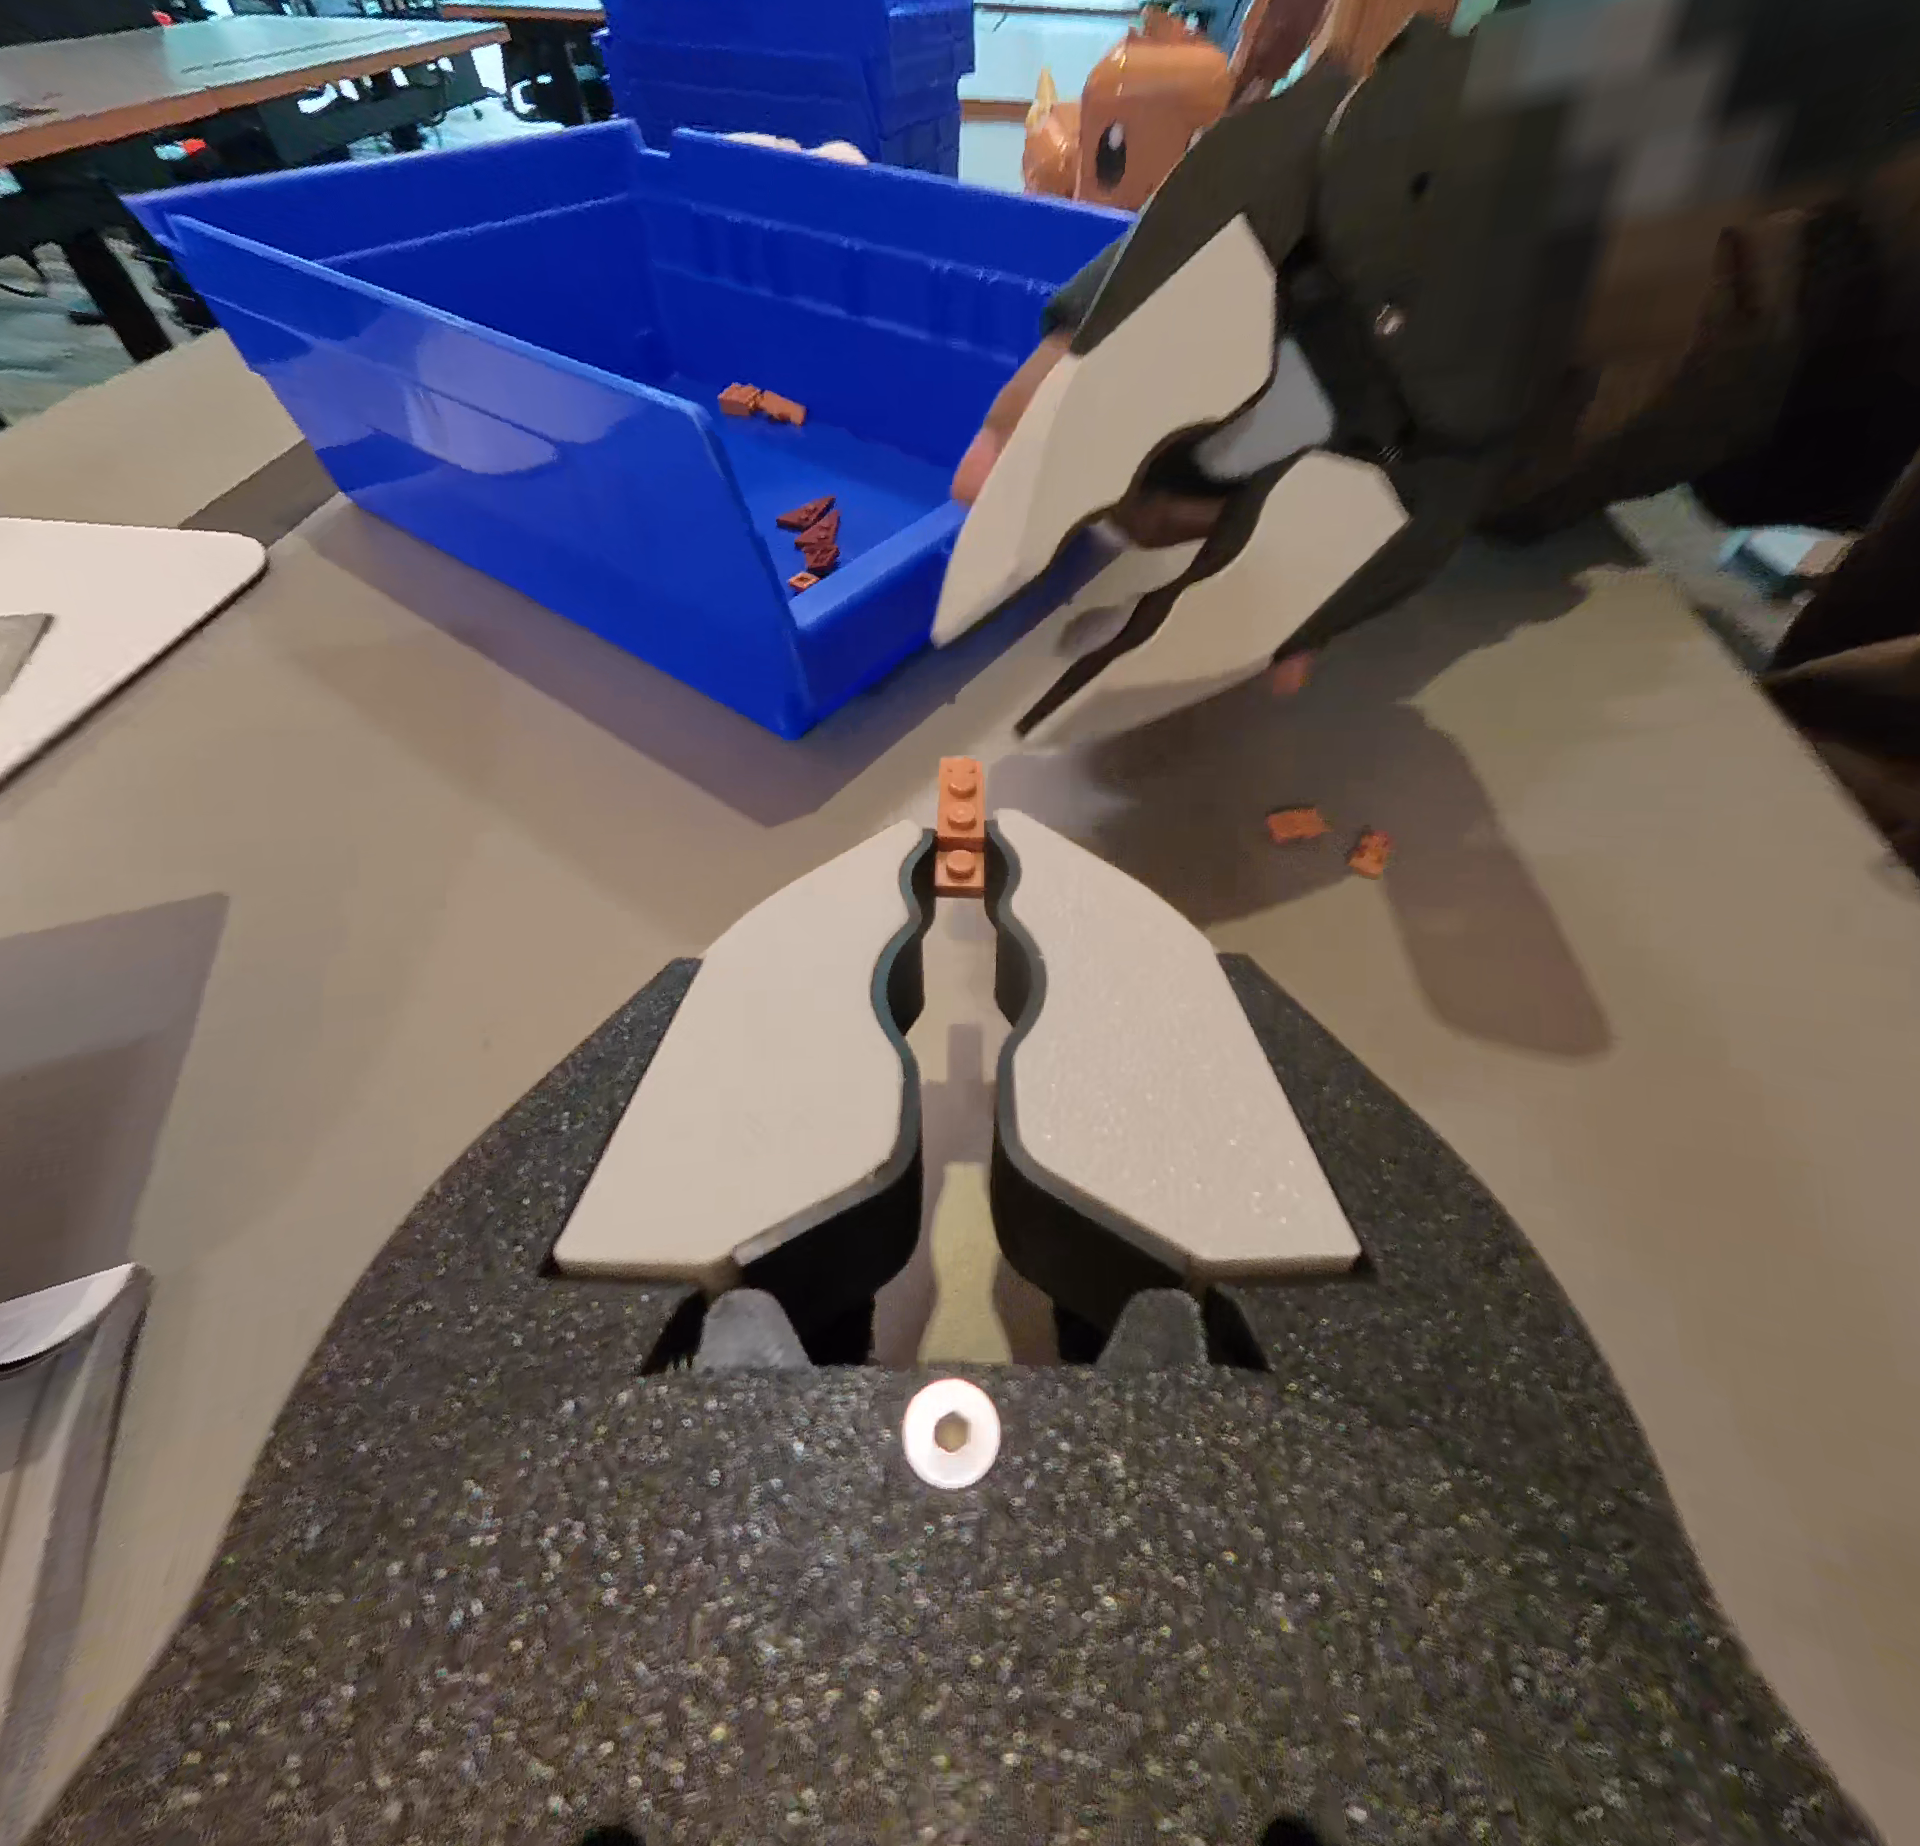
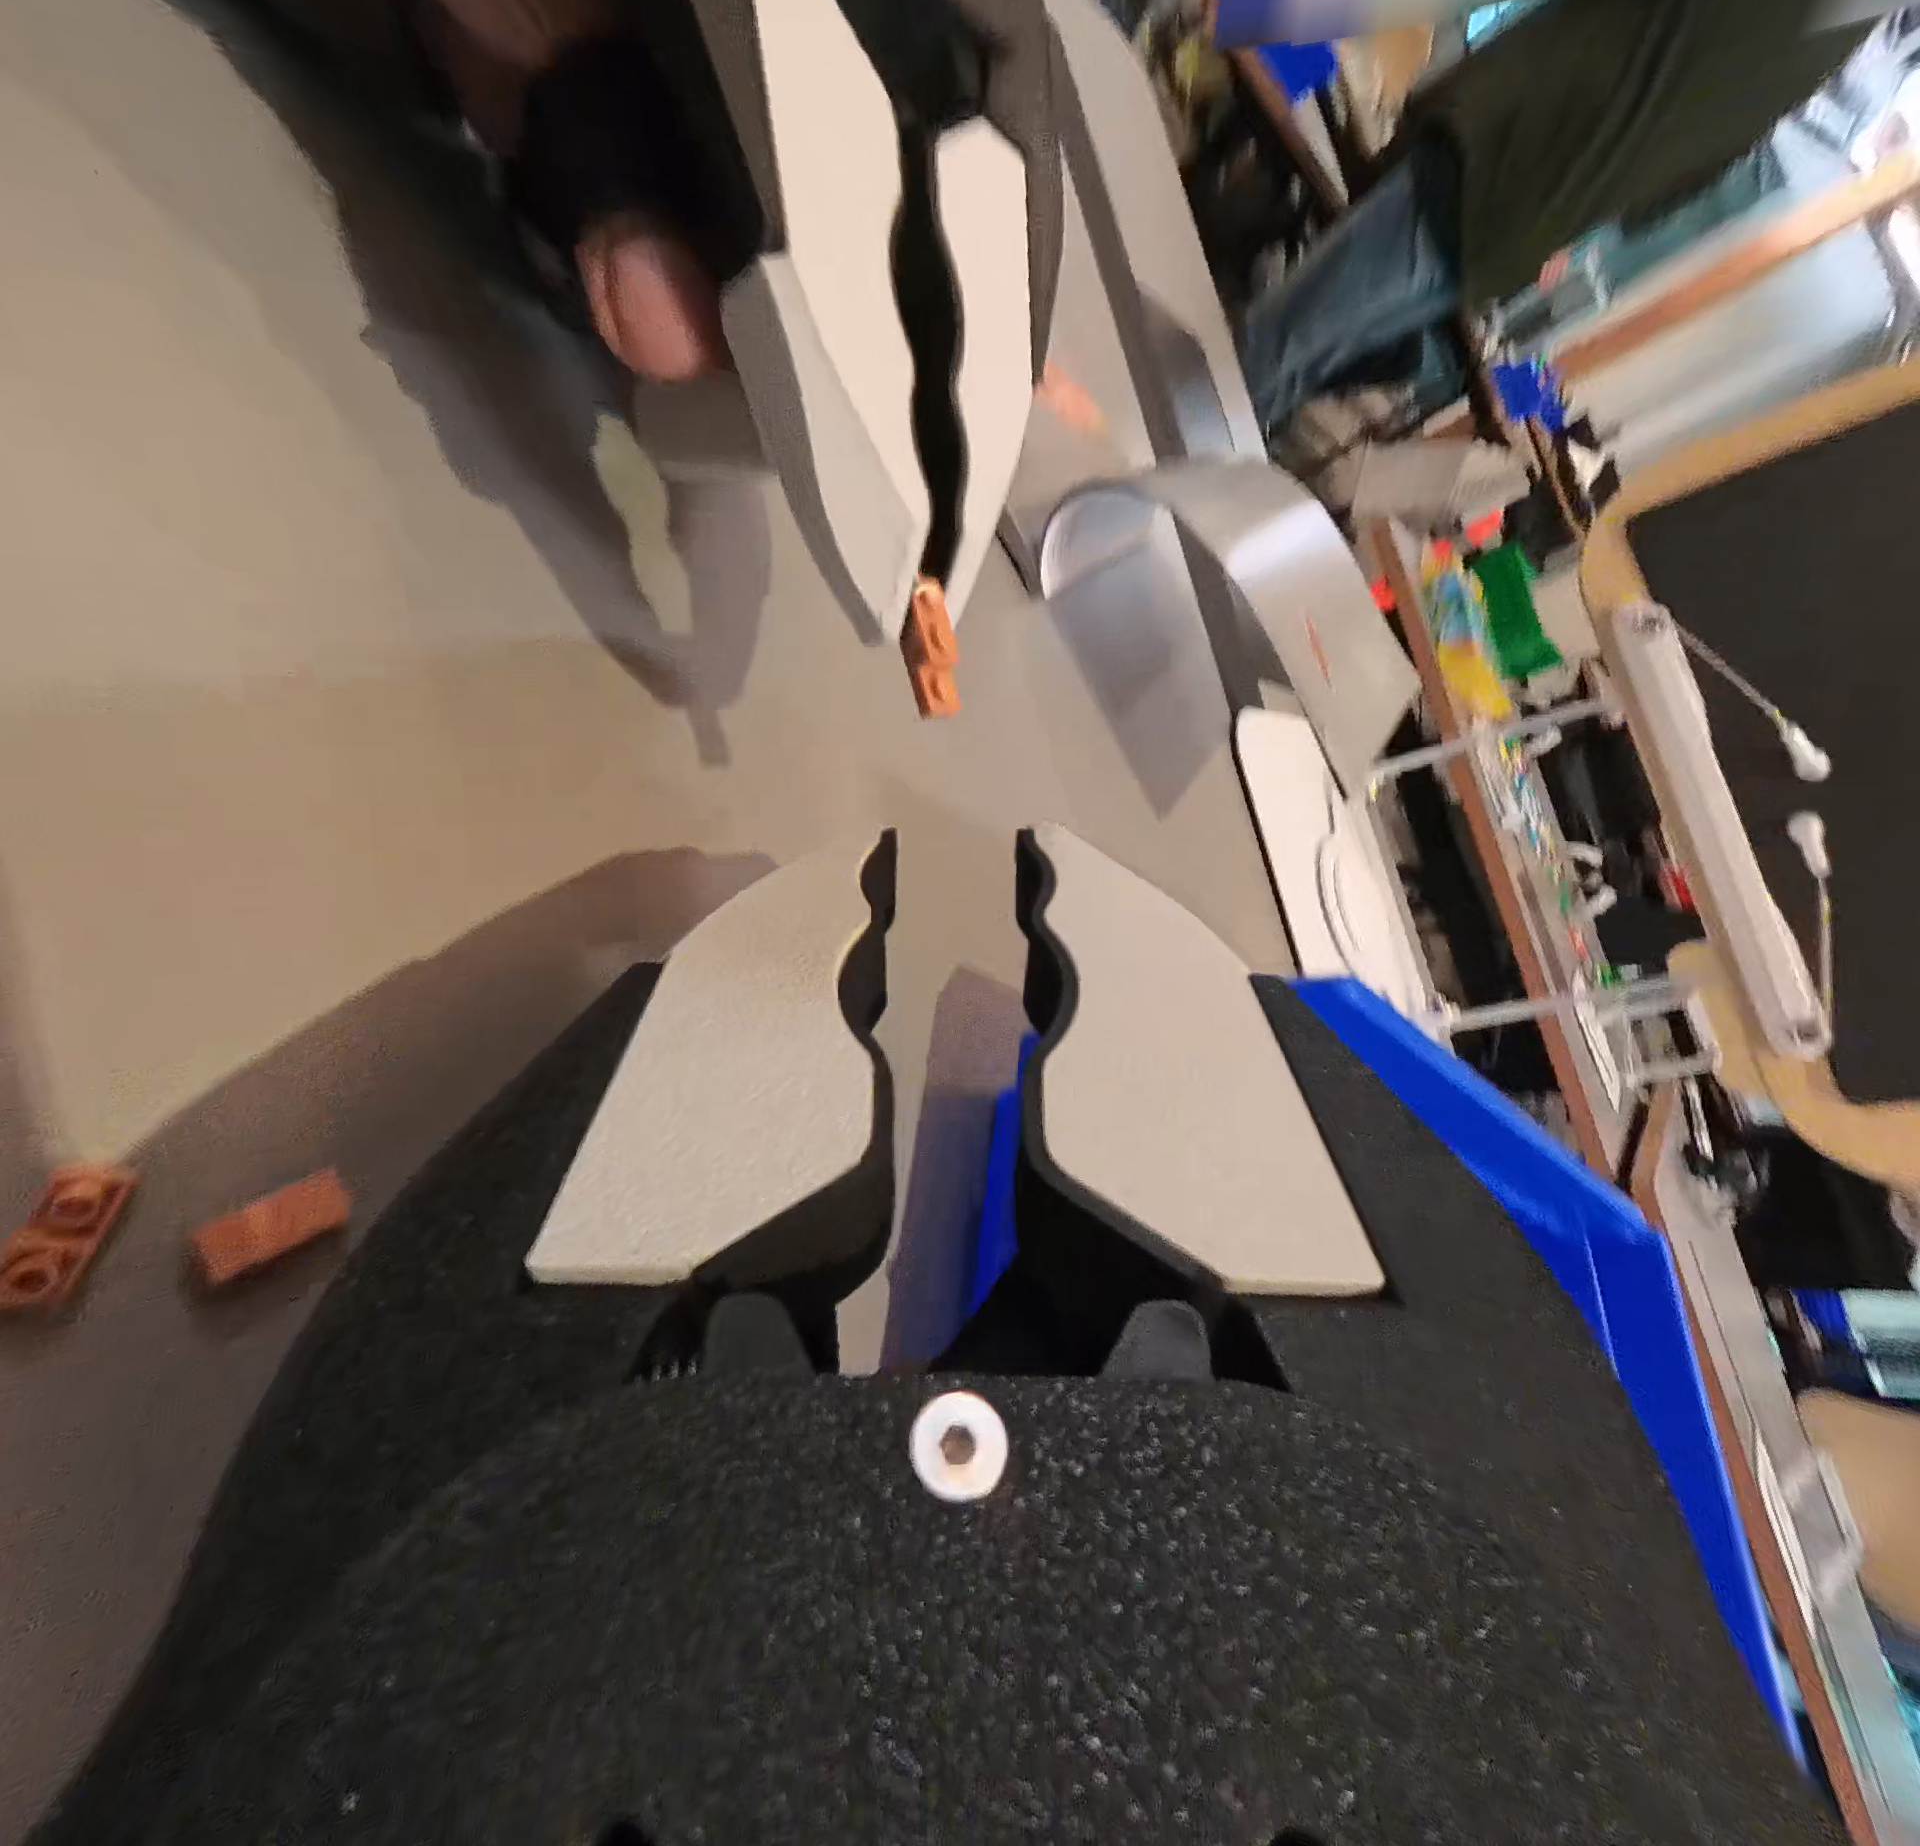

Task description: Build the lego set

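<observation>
Orange studded plate (image 1: 960, 828), narrow, several studs in a row, clamped at left gripper (image 1: 960, 861) fingertips, sticking out forward above grey table (image 1: 520, 913). Right gripper (image 2: 956, 851) jaws apart, bare, facing it near blue bin (image 1: 499, 425).

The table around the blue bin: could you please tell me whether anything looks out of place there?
Yes: two small brown toy bricks lie loose on the grey table, outside the blue bin holding similar pieces.
</observation>
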A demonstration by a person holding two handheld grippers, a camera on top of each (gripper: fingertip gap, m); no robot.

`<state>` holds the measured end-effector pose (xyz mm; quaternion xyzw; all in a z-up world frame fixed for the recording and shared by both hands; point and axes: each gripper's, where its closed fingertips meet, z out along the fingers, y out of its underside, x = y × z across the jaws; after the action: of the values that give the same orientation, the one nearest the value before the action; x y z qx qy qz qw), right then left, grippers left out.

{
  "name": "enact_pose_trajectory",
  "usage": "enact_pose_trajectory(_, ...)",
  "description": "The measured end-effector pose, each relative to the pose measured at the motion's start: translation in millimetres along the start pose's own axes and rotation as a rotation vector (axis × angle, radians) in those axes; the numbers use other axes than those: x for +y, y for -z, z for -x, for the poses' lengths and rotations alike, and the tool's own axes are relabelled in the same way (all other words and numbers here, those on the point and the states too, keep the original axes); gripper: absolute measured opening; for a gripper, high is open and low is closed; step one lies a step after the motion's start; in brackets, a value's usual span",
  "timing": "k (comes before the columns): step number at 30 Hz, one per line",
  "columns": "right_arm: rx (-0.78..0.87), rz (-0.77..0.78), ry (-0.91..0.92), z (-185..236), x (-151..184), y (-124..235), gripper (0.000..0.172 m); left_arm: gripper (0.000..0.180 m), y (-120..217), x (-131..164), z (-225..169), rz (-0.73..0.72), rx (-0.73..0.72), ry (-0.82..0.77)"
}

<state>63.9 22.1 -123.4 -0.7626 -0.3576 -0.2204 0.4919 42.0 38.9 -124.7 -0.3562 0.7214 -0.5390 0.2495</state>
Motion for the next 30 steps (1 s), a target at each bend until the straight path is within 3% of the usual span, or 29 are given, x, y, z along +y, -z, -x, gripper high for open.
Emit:
enact_pose_trajectory(9, 0.049, -0.259, 0.026, -5.1, -23.5, -4.1, 0.027, 0.008, -0.2, -14.2, -11.8, -0.102, 0.194, 0.354)
enact_pose_trajectory(14, 0.024, -0.273, 0.035, 1.0, -24.9, -1.5, 0.013, 0.008, -3.4, -16.9, -19.8, -0.106, 0.263, 0.458)
enact_pose_trajectory(15, 0.029, -0.283, 0.026, 0.0, -26.3, 0.1, 0.006, 0.008, -3.8, -17.1, -22.7, -0.103, 0.283, 0.465)
enact_pose_trajectory(21, -0.081, -0.273, -0.142, 2.7, -27.0, 2.9, 0.005, 0.009, -2.6, -20.0, -27.1, -0.127, 0.313, 0.456)
enact_pose_trajectory(27, -0.264, -0.192, -0.498, 4.2, -14.9, 1.5, 0.004, 0.034, 4.3, -29.7, -11.5, -0.235, 0.221, 0.386)
enact_pose_trajectory(30, -0.285, -0.203, -0.586, 0.0, -12.7, 4.1, 0.004, 0.035, 5.7, -31.1, -5.2, -0.257, 0.153, 0.323)
